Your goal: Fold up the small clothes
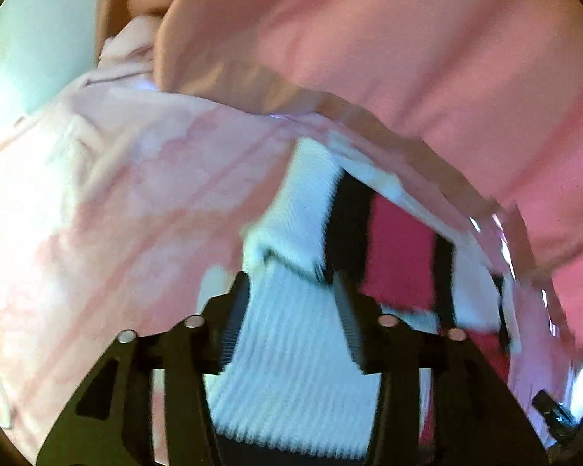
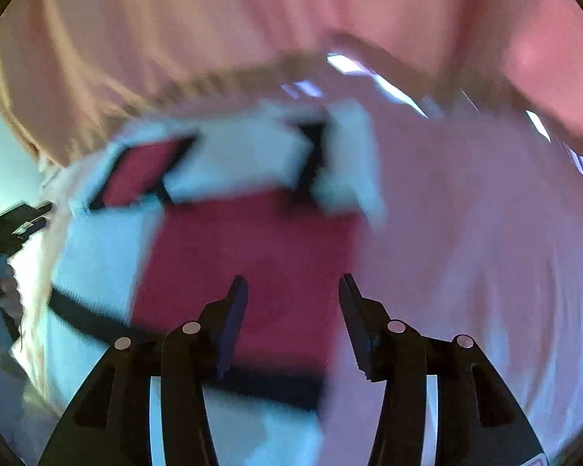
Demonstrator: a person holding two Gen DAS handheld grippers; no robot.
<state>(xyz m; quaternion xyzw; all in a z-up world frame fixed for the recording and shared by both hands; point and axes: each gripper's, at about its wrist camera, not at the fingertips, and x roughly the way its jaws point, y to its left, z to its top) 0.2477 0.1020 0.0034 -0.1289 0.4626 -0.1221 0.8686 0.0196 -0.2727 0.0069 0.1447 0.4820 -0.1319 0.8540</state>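
A small knitted garment in white, red and black blocks lies on a pale pink cloth surface. My left gripper has its jaws wide apart with the white ribbed part of the garment lying between them; no pinch shows. The garment also shows in the right wrist view, blurred by motion. My right gripper is open just above its red panel, holding nothing.
A person in a pink top stands close behind the surface and fills the top of both views. The other gripper's black body shows at the left edge of the right wrist view. A pale wall lies at far left.
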